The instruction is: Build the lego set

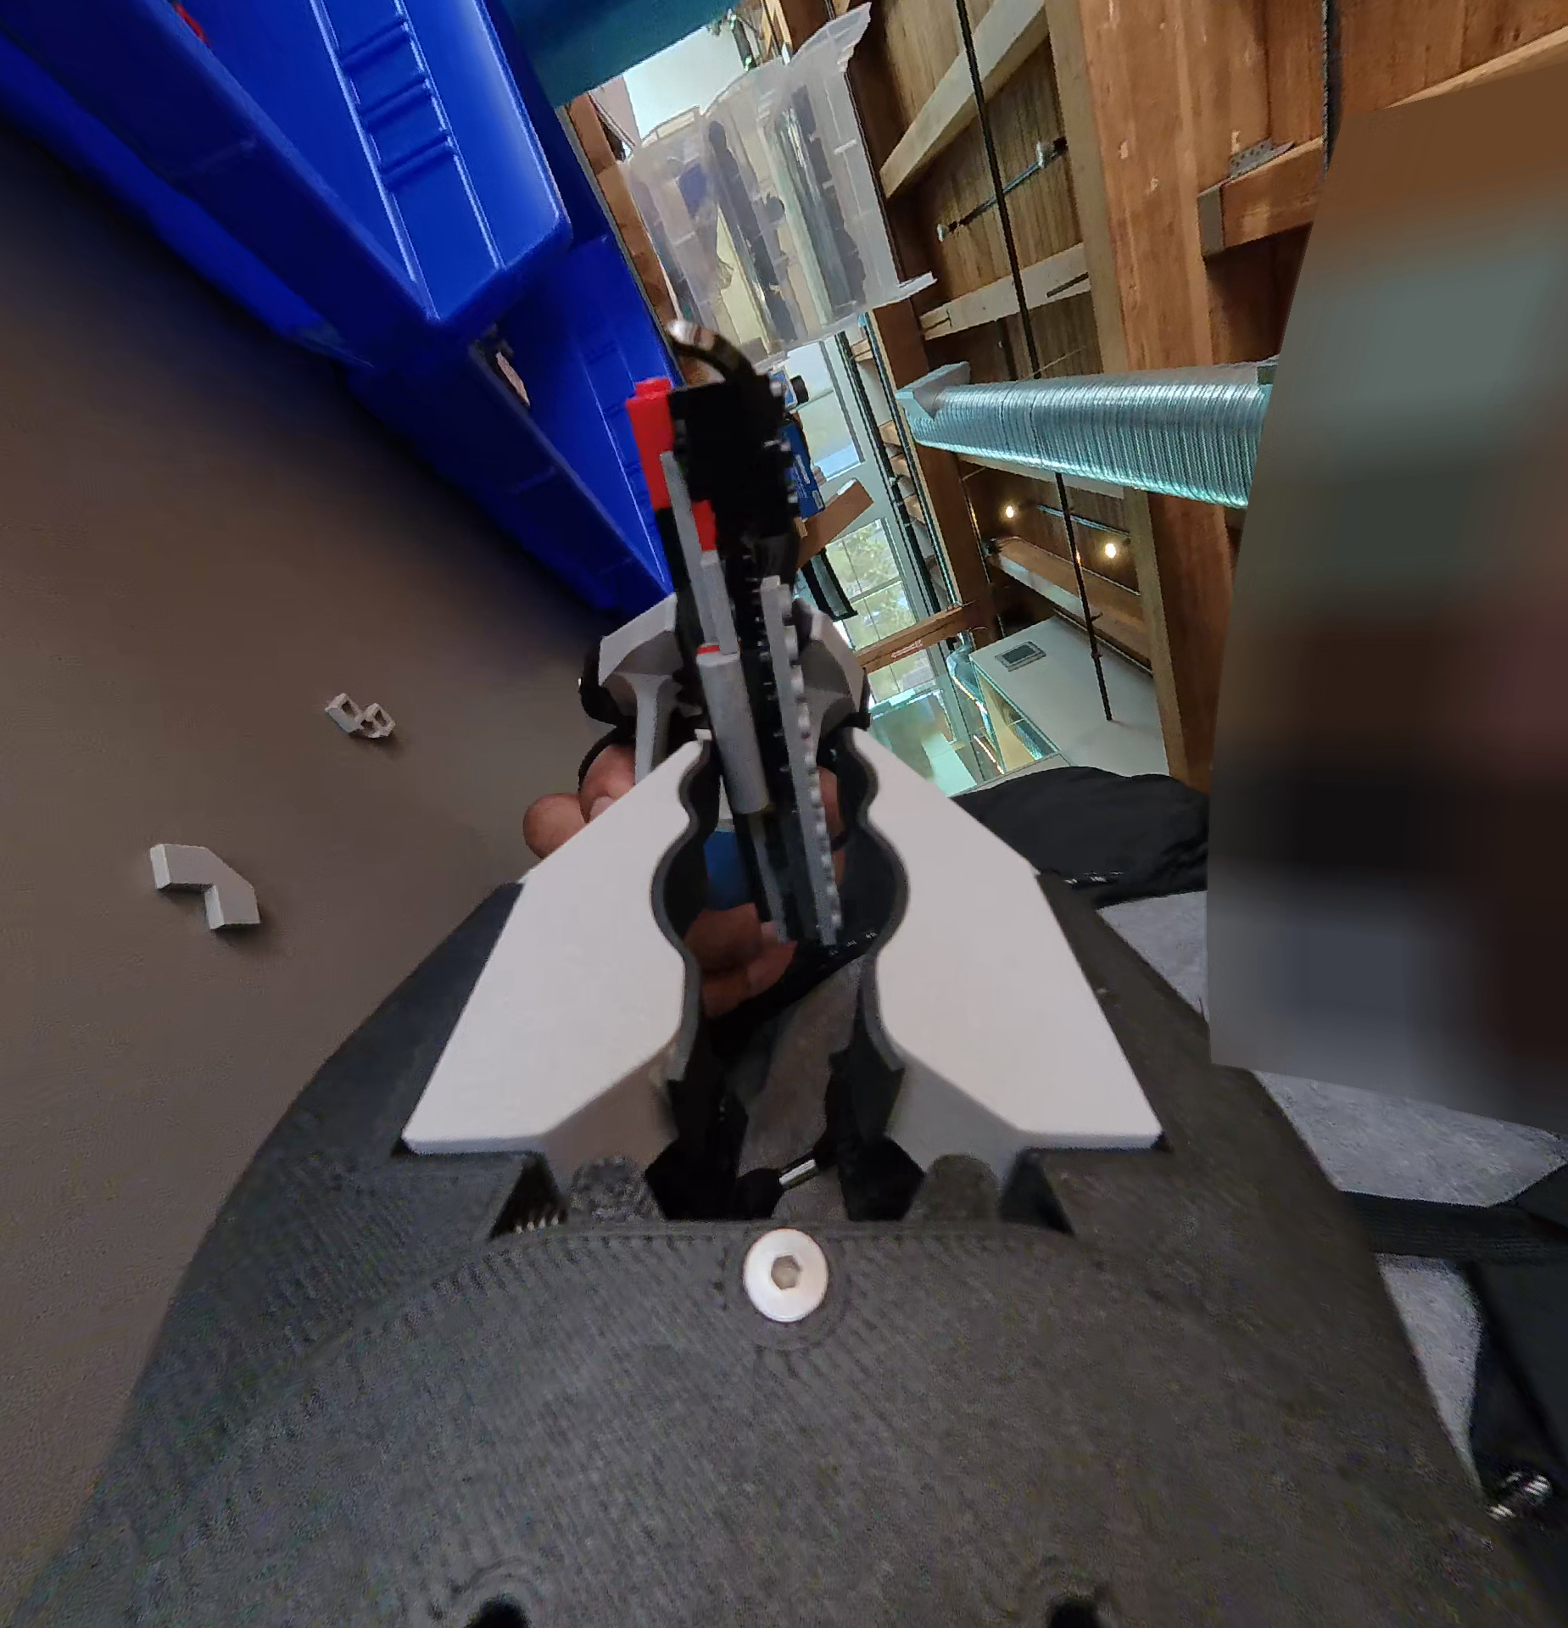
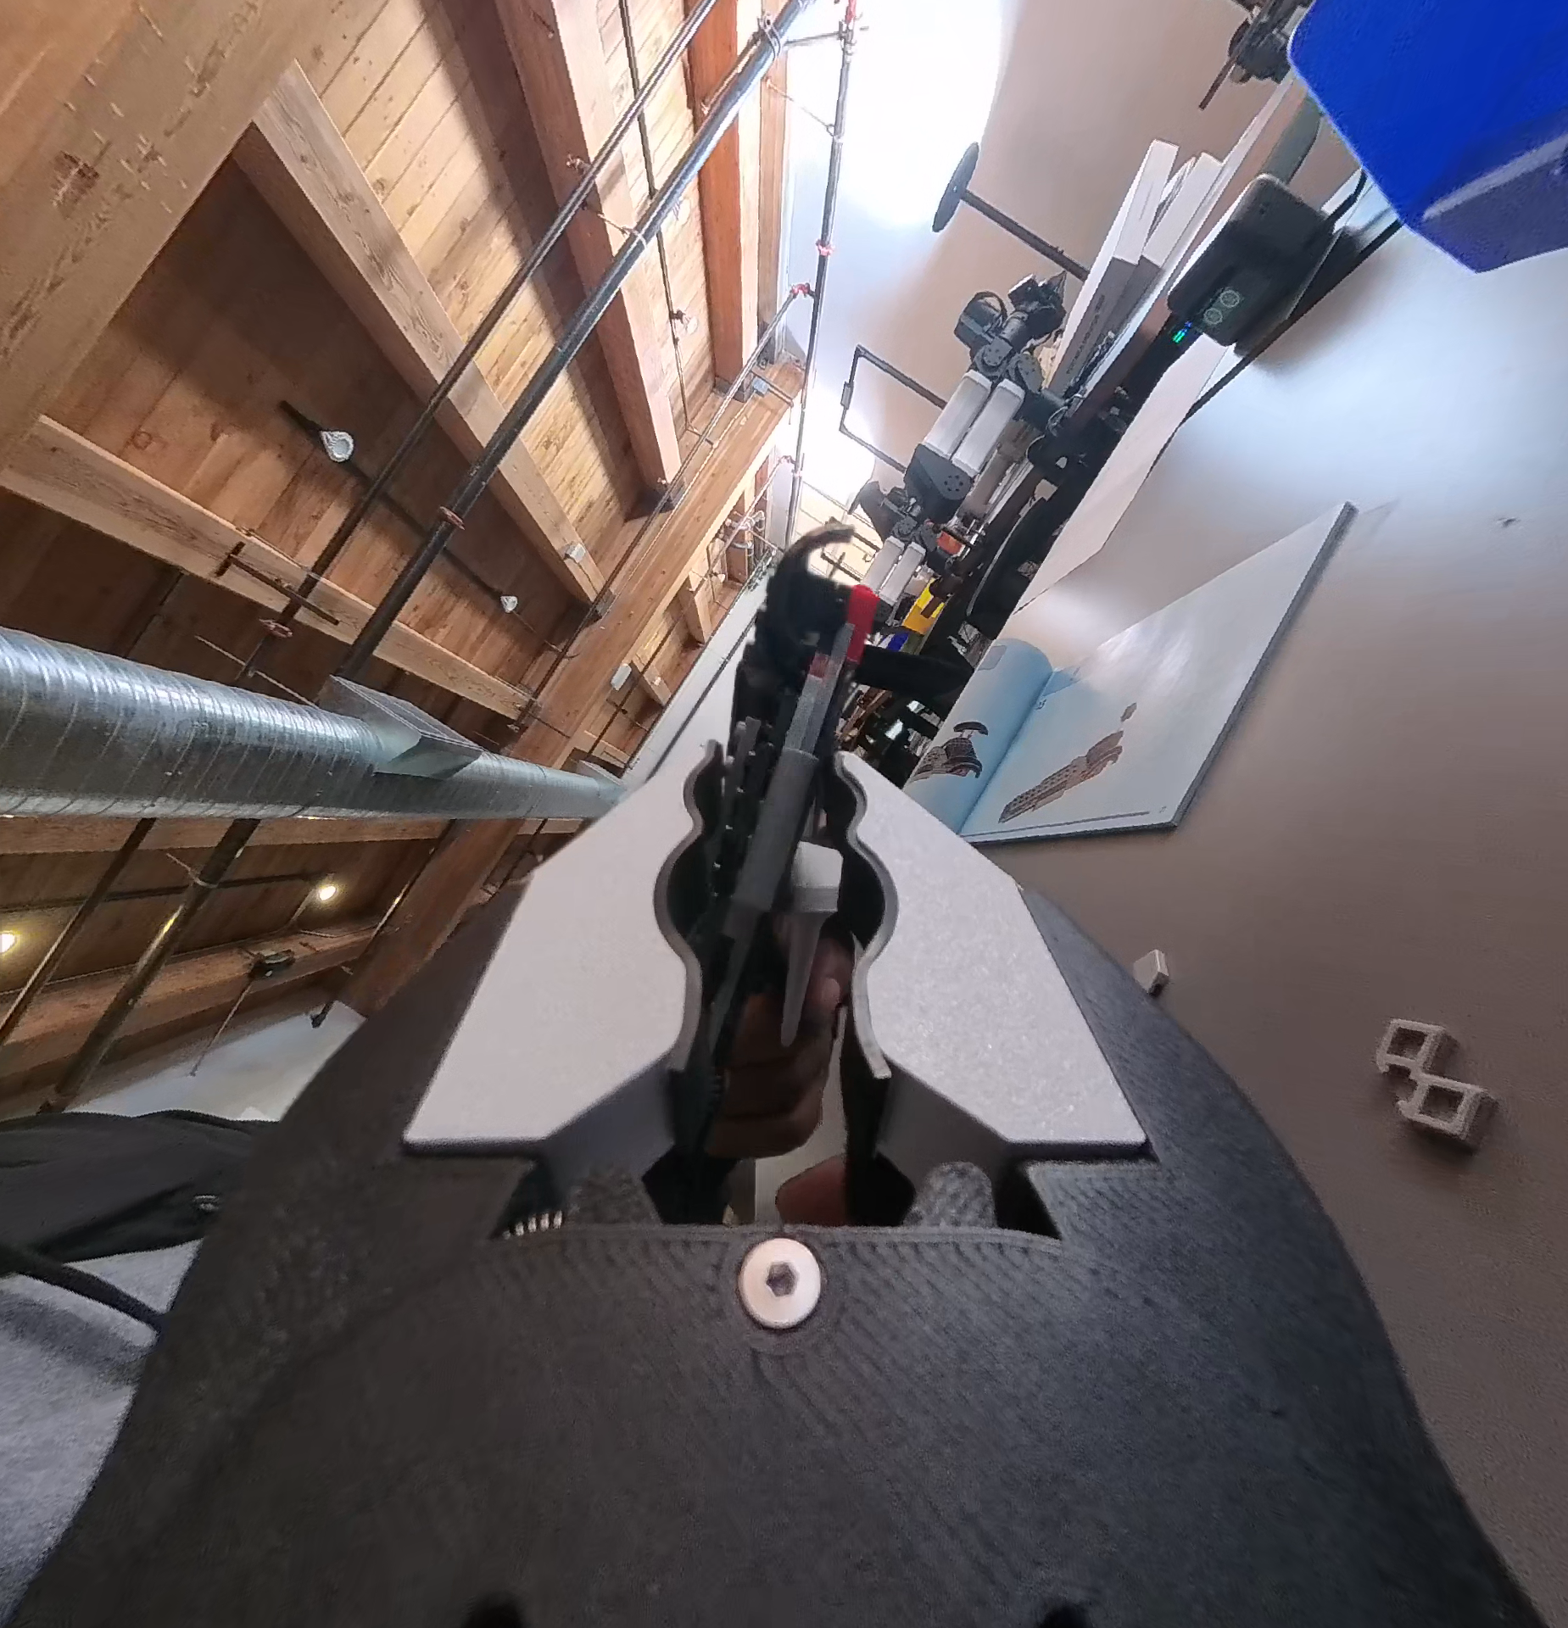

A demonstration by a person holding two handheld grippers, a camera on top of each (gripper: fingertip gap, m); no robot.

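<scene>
A long, thin lego assembly (image 1: pixel 727 493) of black, grey and red pieces is held up in the air, above the brown table (image 1: pixel 146 529). My left gripper (image 1: pixel 776 758) is shut on its near part. My right gripper's white fingers (image 1: pixel 648 652) show just behind it, also closed on the assembly. In the right wrist view the same assembly (image 2: pixel 802 634) sticks out past my right gripper (image 2: pixel 776 766), which is shut on it. A white finger of the left gripper (image 2: pixel 815 881) shows through the gap. Hands show behind both grippers.
Loose grey pieces lie on the table: an angled one (image 1: pixel 206 885) and a lattice one (image 1: pixel 361 715), which also shows in the right wrist view (image 2: pixel 1432 1097). Blue bins (image 1: pixel 366 176) stand along the table's far edge. An open instruction booklet (image 2: pixel 1115 731) lies on the table. My left and right fingertips are right by each other.
</scene>
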